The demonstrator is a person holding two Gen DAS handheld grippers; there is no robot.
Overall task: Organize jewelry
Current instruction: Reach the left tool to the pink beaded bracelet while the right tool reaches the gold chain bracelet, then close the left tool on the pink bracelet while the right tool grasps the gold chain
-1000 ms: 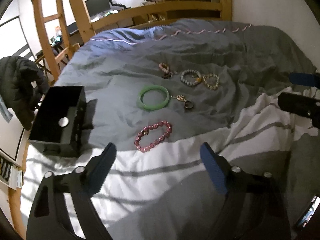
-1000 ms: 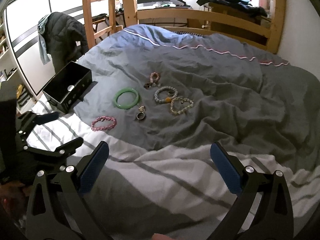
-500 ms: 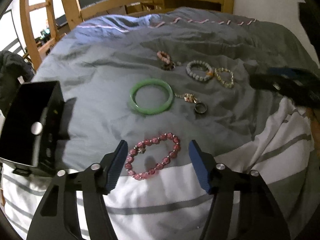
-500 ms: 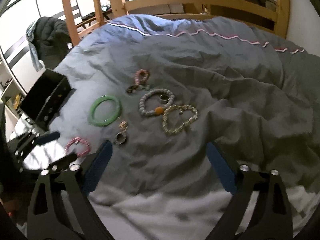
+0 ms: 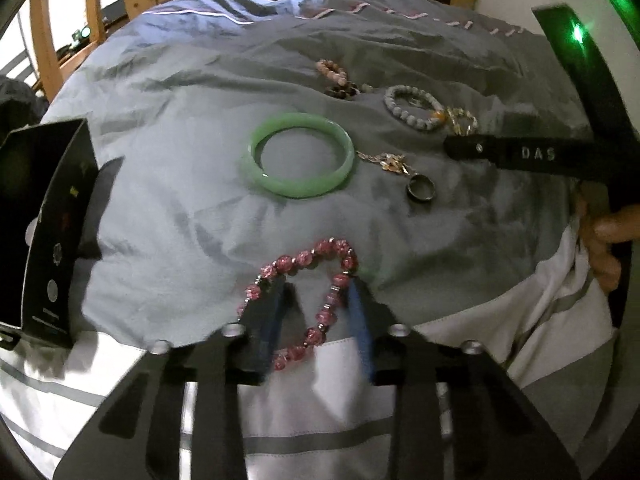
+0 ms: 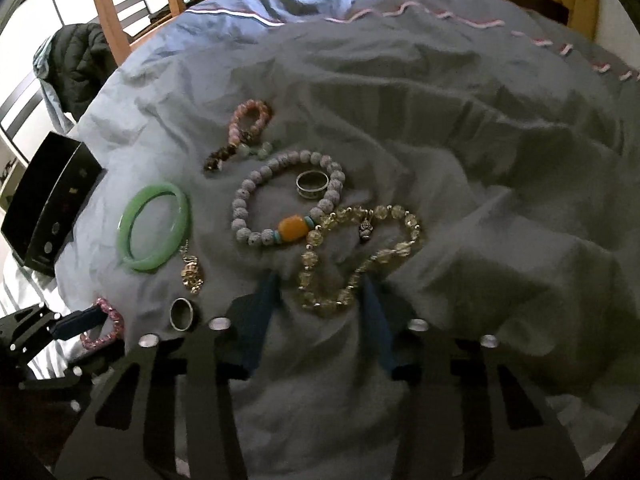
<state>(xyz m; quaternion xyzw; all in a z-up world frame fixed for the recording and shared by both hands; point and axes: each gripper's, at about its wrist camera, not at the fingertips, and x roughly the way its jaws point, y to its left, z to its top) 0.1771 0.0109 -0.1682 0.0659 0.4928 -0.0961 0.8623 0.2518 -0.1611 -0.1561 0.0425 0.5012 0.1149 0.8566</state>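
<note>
Both grippers are closing in since a second ago. Left wrist view: the left gripper (image 5: 316,300) is narrowing around the pink bead bracelet (image 5: 310,292) at lower centre, its fingers straddling one strand, not yet pinching. Right wrist view: the right gripper (image 6: 322,300) is spread beside the clear bead bracelet (image 6: 360,256) at centre; the black box (image 6: 48,208) is waiting at left.

each camera sits on a gripper, low and close over the bed (image 5: 168,128), looking toward the headboard. both see the green bangle (image 5: 298,156) (image 6: 154,228).
</note>
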